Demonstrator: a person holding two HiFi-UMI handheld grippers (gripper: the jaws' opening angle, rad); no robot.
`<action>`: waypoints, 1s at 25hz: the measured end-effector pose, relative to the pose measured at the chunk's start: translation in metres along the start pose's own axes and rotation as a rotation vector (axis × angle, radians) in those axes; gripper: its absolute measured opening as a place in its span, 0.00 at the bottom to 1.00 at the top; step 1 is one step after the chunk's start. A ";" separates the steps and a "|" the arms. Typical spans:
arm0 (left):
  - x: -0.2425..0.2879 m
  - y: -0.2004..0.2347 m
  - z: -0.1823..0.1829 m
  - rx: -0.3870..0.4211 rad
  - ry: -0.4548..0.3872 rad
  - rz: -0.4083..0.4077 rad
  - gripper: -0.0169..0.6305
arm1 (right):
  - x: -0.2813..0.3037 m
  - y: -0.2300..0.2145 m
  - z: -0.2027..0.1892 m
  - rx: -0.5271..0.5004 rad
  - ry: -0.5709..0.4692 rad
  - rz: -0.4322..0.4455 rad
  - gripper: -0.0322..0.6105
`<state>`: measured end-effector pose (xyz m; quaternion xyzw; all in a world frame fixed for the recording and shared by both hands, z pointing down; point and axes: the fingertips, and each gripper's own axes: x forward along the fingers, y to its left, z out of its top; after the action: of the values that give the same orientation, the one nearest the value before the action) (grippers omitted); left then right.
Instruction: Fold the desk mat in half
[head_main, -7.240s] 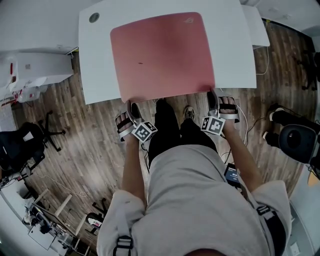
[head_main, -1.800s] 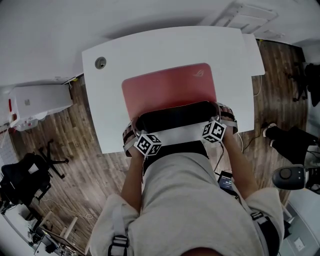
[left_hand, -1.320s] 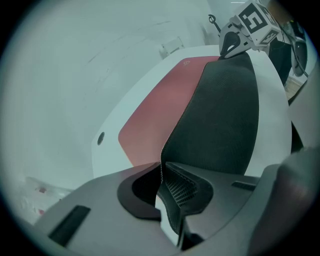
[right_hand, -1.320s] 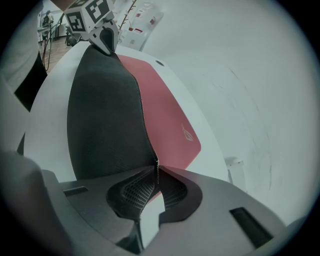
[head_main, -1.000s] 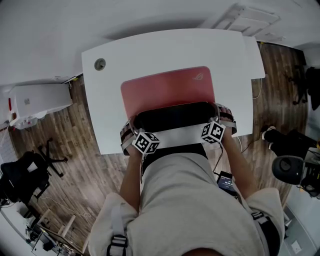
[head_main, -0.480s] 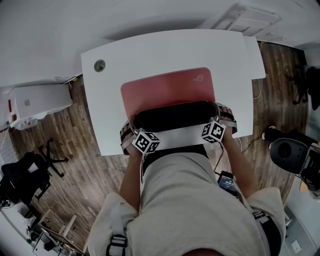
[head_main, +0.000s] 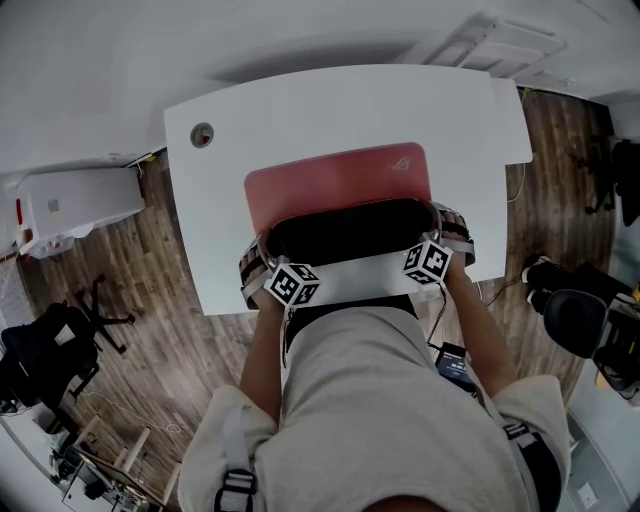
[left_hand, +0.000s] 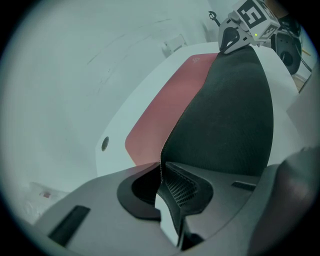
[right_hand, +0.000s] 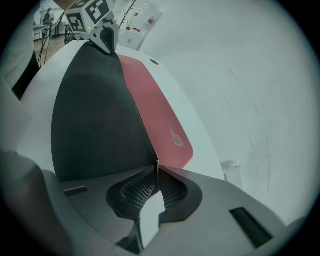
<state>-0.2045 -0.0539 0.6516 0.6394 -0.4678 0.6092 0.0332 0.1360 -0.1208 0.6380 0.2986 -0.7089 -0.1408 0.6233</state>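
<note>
At mid-frame in the head view, the red desk mat (head_main: 335, 185) lies on the white desk (head_main: 300, 110), its near edge raised with the black underside showing. The left gripper (head_main: 264, 258) and right gripper (head_main: 436, 226) each pinch a near corner, jaws clamped on the mat's edge.

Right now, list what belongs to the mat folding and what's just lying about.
On the job: desk mat, near edge lifted, black underside showing; left tool and right tool, each shut on a near corner; white desk under it.
Lying about: black office chair, white cabinet, on the floor.
</note>
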 end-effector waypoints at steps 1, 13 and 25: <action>0.001 0.003 0.001 -0.001 -0.001 0.002 0.08 | 0.001 -0.002 0.001 -0.002 0.001 -0.001 0.13; 0.014 0.018 0.012 -0.001 -0.002 0.011 0.08 | 0.013 -0.016 0.007 -0.009 0.009 0.000 0.13; 0.025 0.035 0.024 0.000 -0.009 0.024 0.08 | 0.025 -0.035 0.015 -0.015 0.007 -0.018 0.13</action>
<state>-0.2135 -0.1019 0.6469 0.6366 -0.4754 0.6068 0.0236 0.1295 -0.1655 0.6351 0.3007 -0.7029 -0.1504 0.6268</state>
